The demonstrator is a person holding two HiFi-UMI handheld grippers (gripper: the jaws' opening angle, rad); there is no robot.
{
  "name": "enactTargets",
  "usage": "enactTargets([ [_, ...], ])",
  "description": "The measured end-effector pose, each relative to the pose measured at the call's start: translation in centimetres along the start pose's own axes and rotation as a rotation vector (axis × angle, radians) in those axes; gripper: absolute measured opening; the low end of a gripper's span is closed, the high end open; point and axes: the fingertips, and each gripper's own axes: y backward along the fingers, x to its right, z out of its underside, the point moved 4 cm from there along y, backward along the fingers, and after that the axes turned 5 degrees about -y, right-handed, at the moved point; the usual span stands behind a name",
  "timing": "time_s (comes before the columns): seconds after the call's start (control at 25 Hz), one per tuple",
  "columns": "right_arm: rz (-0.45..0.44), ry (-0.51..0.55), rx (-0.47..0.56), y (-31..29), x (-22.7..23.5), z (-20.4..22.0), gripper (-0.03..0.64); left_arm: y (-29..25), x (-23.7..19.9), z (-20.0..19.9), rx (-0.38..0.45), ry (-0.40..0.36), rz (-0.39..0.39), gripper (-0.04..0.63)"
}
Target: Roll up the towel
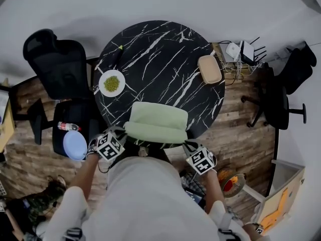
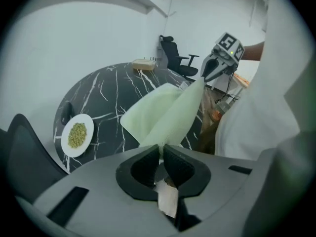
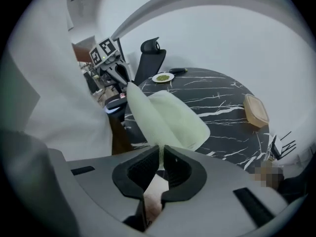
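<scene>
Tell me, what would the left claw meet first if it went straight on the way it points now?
The towel: the left claw pinches its corner, and the cloth stretches directly ahead. Past it, the line probably ends on the black table, though depth is hard to judge.

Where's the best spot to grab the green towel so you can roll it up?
By its two near corners, coming from the person's side of the table. The towel is a wide, floppy sheet, so one pinch at each end of that edge lifts it evenly. The left hand-held gripper and right hand-held gripper are shut on those corners.
</scene>
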Motion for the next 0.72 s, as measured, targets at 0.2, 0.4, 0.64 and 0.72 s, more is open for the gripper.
enactTargets([
  [0.2, 0.038, -0.031, 0.002, -1.7, 5.1, -2.7, 0.020, -1.9, -5.2, -3.3, -0.005, 0.000, -0.034, 0.026],
  [0.4, 0.077, -0.021, -0.068, -5.1, 9.4, -4.9, 0.020, -4.7, -9.6, -5.0, -0.045, 0.041, -0.052, 0.026],
  [0.64, 0.129, -0.119, -0.122, -8.5, 12.6, -5.2, 0.029, -7.0, -13.3, -6.1, -0.035, 0.167, -0.130, 0.042],
  [0.72, 0.176, -0.149, -0.107, -9.1, 13.2, -4.9, 0.046, -6.9, -14.0, -5.8, -0.009, 0.222, -0.188, 0.049],
])
